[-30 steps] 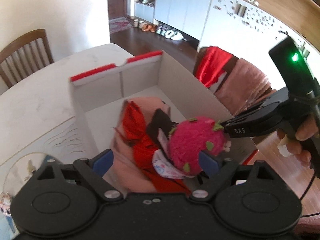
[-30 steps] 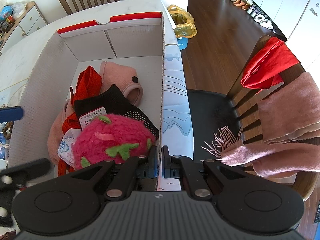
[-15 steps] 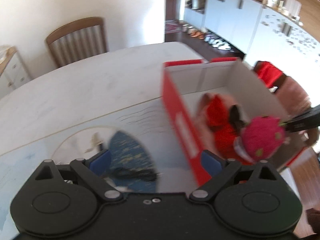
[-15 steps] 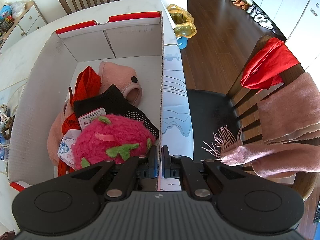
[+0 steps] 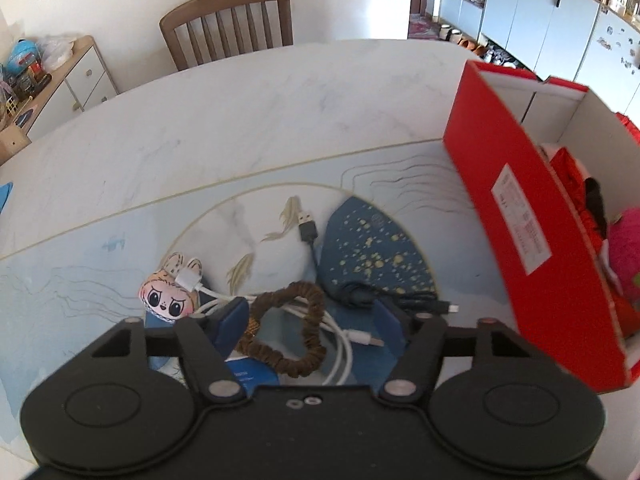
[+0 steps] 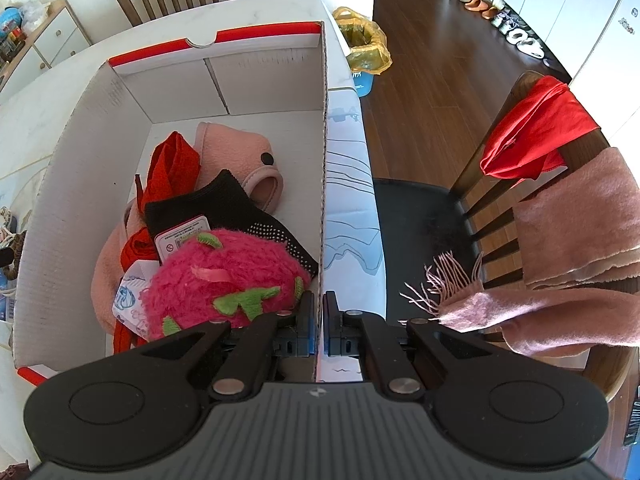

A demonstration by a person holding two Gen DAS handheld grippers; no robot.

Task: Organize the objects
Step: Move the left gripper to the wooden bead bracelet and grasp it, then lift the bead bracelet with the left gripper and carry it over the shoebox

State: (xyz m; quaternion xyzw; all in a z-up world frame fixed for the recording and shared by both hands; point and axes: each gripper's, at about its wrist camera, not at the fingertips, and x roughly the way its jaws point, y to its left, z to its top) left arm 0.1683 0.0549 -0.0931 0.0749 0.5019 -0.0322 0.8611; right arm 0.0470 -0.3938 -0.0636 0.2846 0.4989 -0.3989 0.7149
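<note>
We take the red shoebox (image 5: 532,216) as our landmark. It stands open on the tabletop (image 5: 224,128), and in the right wrist view its white interior (image 6: 80,184) holds a pink fuzzy plush with green tufts (image 6: 224,280), a black dotted sock (image 6: 224,208), a red cloth (image 6: 172,168) and a pink fleece piece (image 6: 236,152).

Our right gripper (image 6: 318,320) points steeply down at the near end of the box's right wall (image 6: 322,160). Its jaws are closed on that cardboard wall, one pad on the inner face next to the plush, the other on the outer face.

To the left of the box, on a pale blue printed mat (image 5: 80,248), lies a loose cluster of small items. Our left gripper (image 5: 310,320) hangs over this cluster, and its jaws are closing, with a brown scrunchie (image 5: 304,320) and a coiled white cable (image 5: 344,344) lying between the blue pads (image 5: 234,318). We cannot see the pads pressing on either item. Just left of the scrunchie stands a small doll head with large eyes (image 5: 168,300). Between the scrunchie and the box lies a dark blue speckled pouch (image 5: 372,248), with a black USB cable (image 5: 310,236) running along its left edge.

Beyond the tabletop, on the far side from the box, stands a wooden chair (image 5: 228,20). On the right side of the box, a second chair (image 6: 500,184) carries a red garment (image 6: 532,128) and a pink fringed scarf (image 6: 560,240).
</note>
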